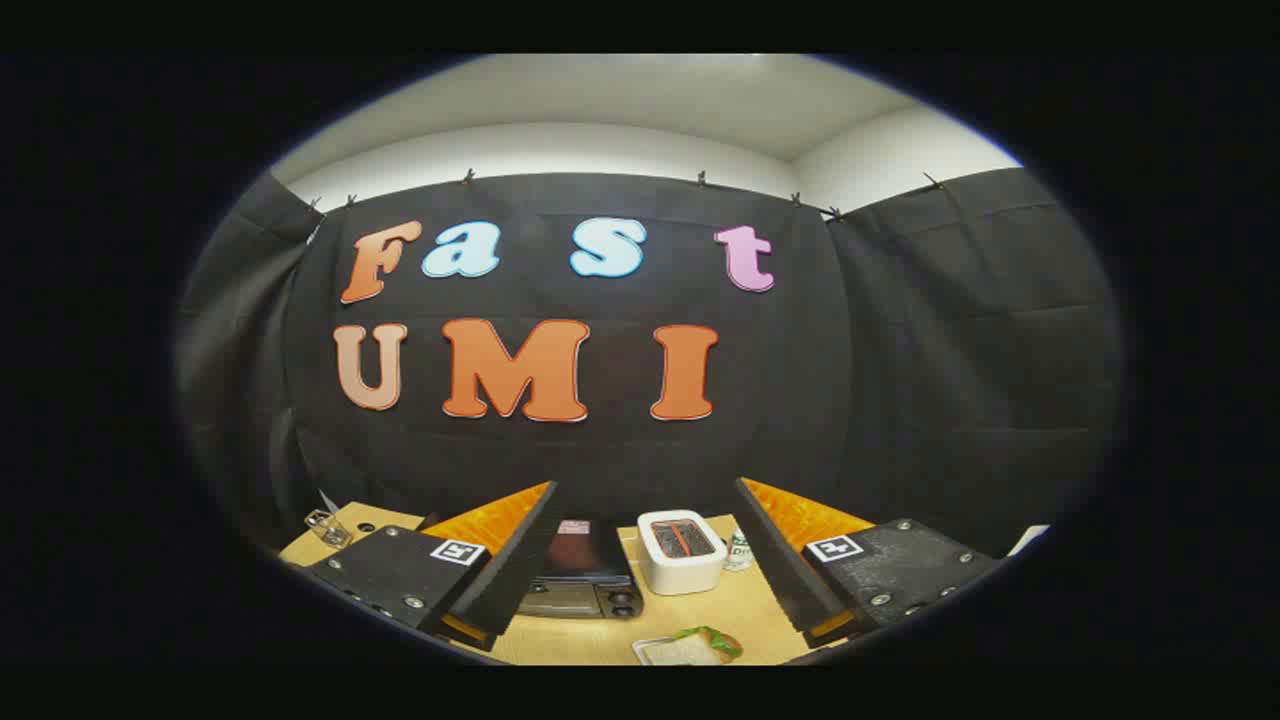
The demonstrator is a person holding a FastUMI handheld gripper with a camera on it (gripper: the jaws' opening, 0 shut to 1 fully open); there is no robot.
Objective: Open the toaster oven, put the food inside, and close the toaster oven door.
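Your hand-held gripper (640, 560) hangs above the worktop (600, 640) with its fingers (500, 570) spread wide apart and nothing between them, so it grips nothing. Down between the fingers, beside the left one, you see the toaster oven (585, 580), a dark box with its front panel and knobs facing you; you cannot tell from this height whether its door is ajar, though it looks closed. Just to its right stands a white pop-up toaster (682, 550) with slots on top, and a small white bottle (740, 550) sits beside that, close to the right finger. Nearer to you than the toaster, the food (700, 645), a sandwich with green leaf showing, lies on a white plate (645, 652) on the worktop. A small clear object (326, 526) rests at the far left corner, beyond the left finger.
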